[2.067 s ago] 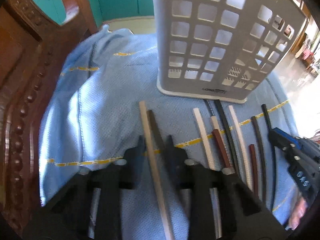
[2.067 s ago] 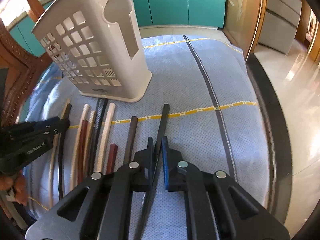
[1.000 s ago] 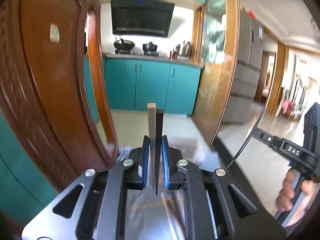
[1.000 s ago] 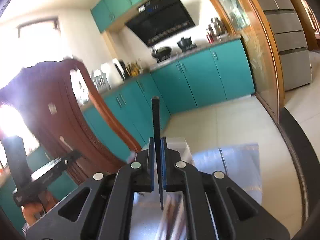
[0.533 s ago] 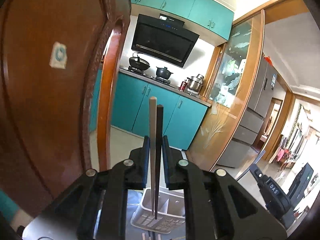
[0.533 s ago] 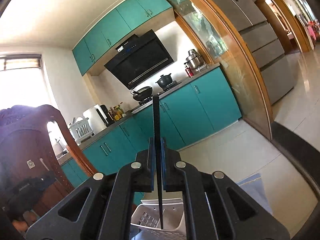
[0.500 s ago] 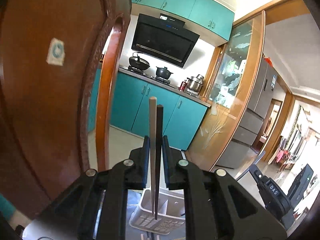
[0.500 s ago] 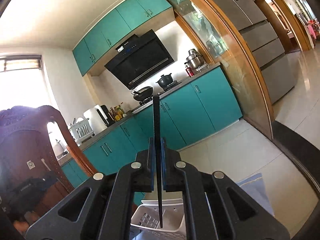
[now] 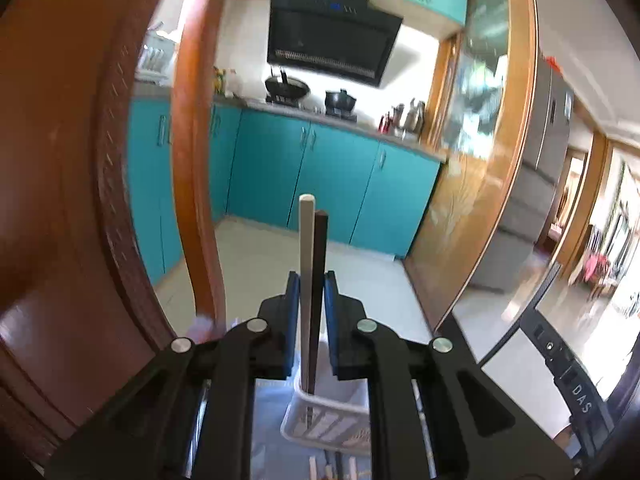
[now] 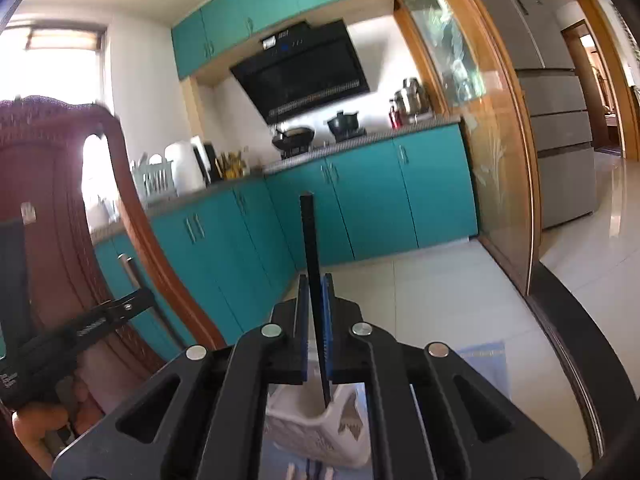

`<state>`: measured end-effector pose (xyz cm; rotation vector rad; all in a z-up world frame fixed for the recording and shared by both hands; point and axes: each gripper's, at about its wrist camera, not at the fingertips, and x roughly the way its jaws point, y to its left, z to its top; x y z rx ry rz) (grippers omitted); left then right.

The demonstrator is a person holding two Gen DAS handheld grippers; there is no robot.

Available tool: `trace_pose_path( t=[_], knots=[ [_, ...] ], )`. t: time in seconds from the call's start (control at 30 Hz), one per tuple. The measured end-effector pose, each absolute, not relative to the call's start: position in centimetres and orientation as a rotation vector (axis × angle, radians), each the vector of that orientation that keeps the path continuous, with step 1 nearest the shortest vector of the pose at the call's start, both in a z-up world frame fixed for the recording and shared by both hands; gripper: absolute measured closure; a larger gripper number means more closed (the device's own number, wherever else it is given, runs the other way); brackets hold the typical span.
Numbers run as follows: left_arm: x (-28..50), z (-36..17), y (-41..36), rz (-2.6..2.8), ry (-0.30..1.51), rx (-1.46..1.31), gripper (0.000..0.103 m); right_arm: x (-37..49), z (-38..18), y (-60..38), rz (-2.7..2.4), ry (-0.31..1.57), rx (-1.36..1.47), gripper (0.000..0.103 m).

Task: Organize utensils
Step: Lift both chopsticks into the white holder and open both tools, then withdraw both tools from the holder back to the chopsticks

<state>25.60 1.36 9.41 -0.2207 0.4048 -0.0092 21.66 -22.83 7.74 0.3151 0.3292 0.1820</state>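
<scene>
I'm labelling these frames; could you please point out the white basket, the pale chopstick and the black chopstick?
white basket (image 9: 320, 426): left wrist view, front wall.
pale chopstick (image 9: 306, 248): left wrist view, upper shaft.
black chopstick (image 10: 310, 240): right wrist view, upper shaft.

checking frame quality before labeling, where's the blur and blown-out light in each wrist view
Left wrist view: motion blur smears the range hood and glass door, daylight blows out the far right; the held chopsticks stay sharp. Right wrist view: the window is overexposed, the wooden chair edge blurs; fisheye bends both.
</scene>
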Motion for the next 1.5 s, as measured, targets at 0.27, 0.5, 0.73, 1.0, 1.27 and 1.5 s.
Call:
trace_pose_path(
  t=[0.27, 0.5, 0.73, 1.0, 1.27, 1.5],
  knots=[
    [27.4, 5.8, 0.9, -0.052, 0.517, -0.221, 0.084, 20.9, 5.3, -21.9, 0.258, 0.423, 0.269, 0.050],
    [28.8, 3.4, 1.3, -0.060, 0.591, -0.217, 0.070, 22.8, 1.5, -19.7, 0.268, 0.599, 0.190, 0.047],
    [30.3, 0.7, 1.9, -0.063, 0.698, -0.246, 0.070, 23.5, 0.1, -18.8, 0.277, 0.648, 0.170, 0.047],
    [30.1, 0.7, 1.6, -0.089, 0.728, -0.236, 0.070, 23.7, -0.1, -19.5, 0.251, 0.658, 0.160, 0.047],
    [29.5, 0.6, 0.5, -0.132, 0.749, -0.216, 0.068, 23.6, -0.3, -20.7, 0.242, 0.670, 0.192, 0.047],
    [28.1, 1.2, 1.0, -0.108, 0.676, -0.222, 0.053, 22.1, -0.6, -20.9, 0.290, 0.711, 0.176, 0.046]
  ],
)
